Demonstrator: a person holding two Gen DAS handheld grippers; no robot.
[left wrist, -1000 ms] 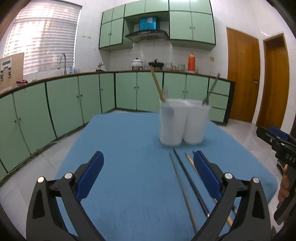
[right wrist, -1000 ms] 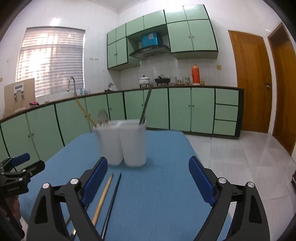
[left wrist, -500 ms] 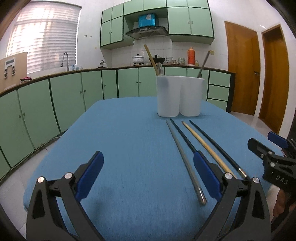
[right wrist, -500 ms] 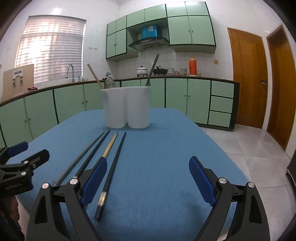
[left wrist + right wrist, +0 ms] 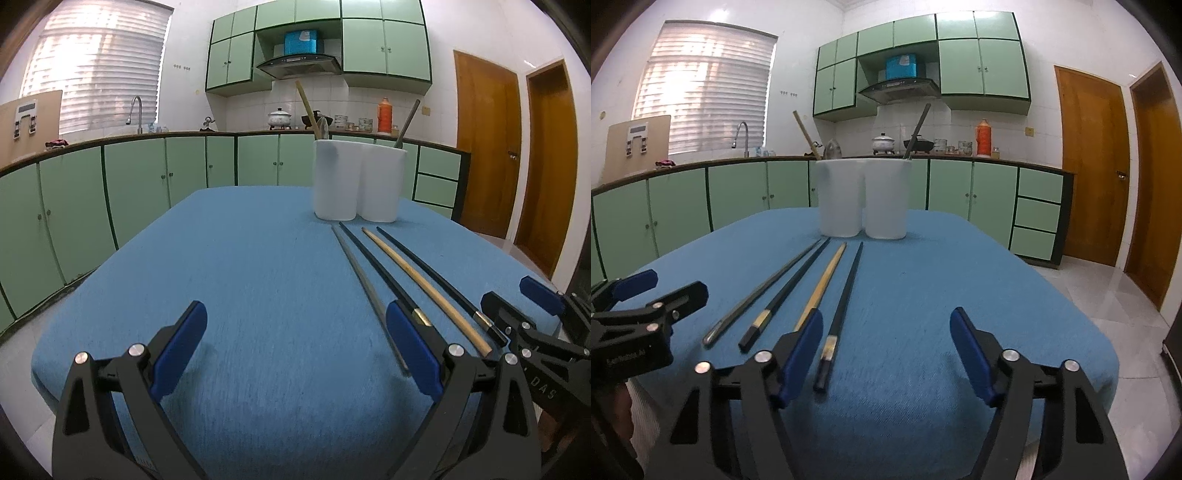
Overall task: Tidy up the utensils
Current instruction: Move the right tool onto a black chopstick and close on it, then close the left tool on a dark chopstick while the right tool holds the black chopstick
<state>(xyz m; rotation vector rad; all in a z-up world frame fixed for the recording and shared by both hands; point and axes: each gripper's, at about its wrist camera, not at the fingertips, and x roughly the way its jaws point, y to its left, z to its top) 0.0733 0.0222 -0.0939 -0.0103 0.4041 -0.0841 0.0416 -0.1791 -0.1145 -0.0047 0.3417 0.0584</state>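
Observation:
A white two-cup utensil holder (image 5: 356,182) (image 5: 863,197) stands at the far end of the blue-covered table (image 5: 240,295) (image 5: 942,295), with a wooden stick, a spoon and a grey utensil in it. Several chopsticks lie side by side in front of it: a grey metal one (image 5: 364,286) (image 5: 757,295), a black one (image 5: 376,271) (image 5: 790,291), a wooden one (image 5: 421,284) (image 5: 822,286) and another black one (image 5: 432,275) (image 5: 844,302). My left gripper (image 5: 291,350) is open and empty at the near edge. My right gripper (image 5: 886,354) is open and empty, near the ends of the chopsticks.
The right gripper shows at the right edge of the left wrist view (image 5: 535,328); the left gripper shows at the left of the right wrist view (image 5: 639,314). Green kitchen cabinets (image 5: 110,192) and a tiled floor (image 5: 1108,295) surround the table.
Both grippers have dropped lower and drawn back toward the near table edge, so the chopsticks now show in full. Both grippers stay open and empty.

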